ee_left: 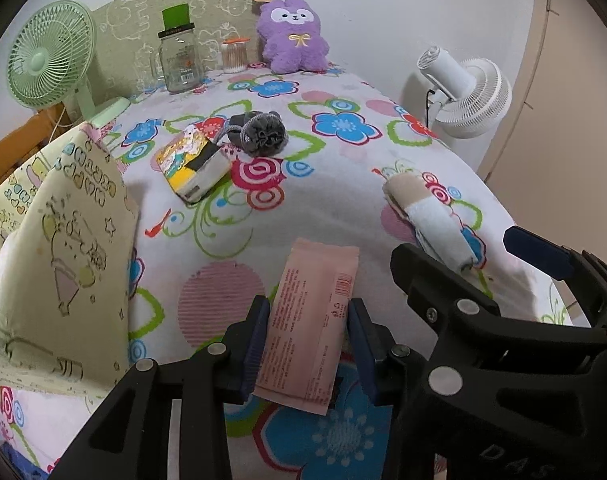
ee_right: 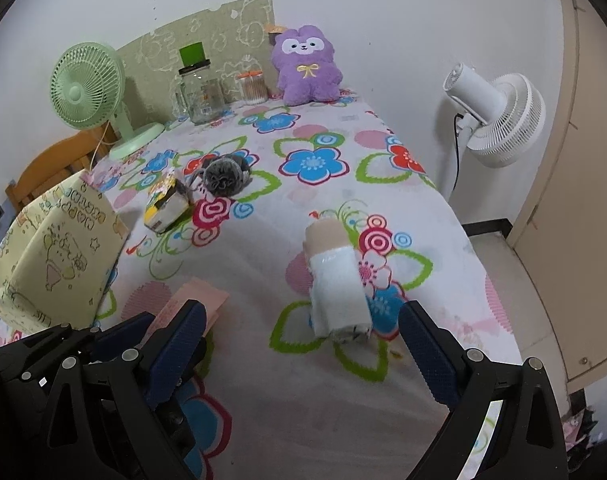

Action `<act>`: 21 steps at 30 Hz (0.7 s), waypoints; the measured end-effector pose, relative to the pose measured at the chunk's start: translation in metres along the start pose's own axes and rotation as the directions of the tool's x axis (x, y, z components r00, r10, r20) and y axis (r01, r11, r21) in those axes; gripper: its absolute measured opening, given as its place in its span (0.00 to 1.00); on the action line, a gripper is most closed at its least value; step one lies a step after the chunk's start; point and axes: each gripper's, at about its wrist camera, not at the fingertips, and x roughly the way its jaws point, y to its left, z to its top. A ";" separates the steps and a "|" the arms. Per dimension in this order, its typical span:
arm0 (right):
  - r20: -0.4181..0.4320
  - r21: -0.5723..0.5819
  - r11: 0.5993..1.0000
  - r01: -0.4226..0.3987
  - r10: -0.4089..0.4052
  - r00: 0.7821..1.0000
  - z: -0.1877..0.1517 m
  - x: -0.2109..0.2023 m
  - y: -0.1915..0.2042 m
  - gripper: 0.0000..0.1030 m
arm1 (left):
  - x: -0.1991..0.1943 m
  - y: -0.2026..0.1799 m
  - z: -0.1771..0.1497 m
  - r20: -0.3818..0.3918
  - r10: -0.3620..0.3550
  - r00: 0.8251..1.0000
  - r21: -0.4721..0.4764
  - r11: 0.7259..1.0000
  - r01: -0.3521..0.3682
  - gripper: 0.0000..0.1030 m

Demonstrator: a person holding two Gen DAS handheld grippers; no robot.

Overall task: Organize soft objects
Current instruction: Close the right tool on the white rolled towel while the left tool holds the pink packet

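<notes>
**Left gripper pinches the pink packet; right gripper spread near the rolled towel**

On the flowered blanket (ee_left: 331,184), going left to right: at about 9 o'clock in the left wrist view stands a pale yellow fabric bag (ee_left: 63,248) printed with cartoon figures. Beyond it, toward 10 o'clock, is a green desk fan (ee_left: 49,56), then a glass jar (ee_left: 179,60) and a small container of cotton swabs (ee_left: 234,55). Near the centre lie a yellow tissue pack (ee_left: 193,168) and, just beside it at 1 o'clock from it, a grey mesh sponge (ee_left: 261,133). A purple plush toy (ee_left: 293,36) sits upright against the wall at 12 o'clock.

At 6 o'clock the left gripper (ee_left: 308,344) has its blue pads pressed on both long edges of the pink packet (ee_left: 309,320), whose far end lies toward the blanket's middle.

At 3 o'clock lies a rolled towel (ee_right: 335,288), beige at its far end and white nearer. The right gripper (ee_right: 303,344) has its jaws spread wide, nothing between the pads; the towel's near end sits just ahead of them. A white fan (ee_right: 499,116) stands off the bed at 2 o'clock.
</notes>
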 end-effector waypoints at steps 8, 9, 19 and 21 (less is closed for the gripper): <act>0.015 -0.010 1.000 0.021 -0.021 1.000 0.014 0.012 -0.012 0.95 | 0.014 -0.004 0.016 -0.007 0.022 1.000 -0.020 1.000 -0.022 0.39; 0.013 -0.009 1.000 0.020 -0.020 1.000 0.015 0.014 -0.013 0.95 | 0.016 -0.004 0.017 -0.009 0.023 1.000 -0.021 0.999 -0.024 0.39; -0.039 -0.017 1.000 -0.019 0.019 0.999 0.024 0.040 -0.017 0.68 | 0.030 0.000 0.025 -0.026 0.040 0.999 -0.034 0.999 -0.041 0.39; -0.059 -0.013 0.999 -0.031 0.031 0.998 0.024 0.045 -0.018 0.60 | 0.030 0.000 0.025 -0.025 0.038 0.999 -0.033 0.999 -0.039 0.39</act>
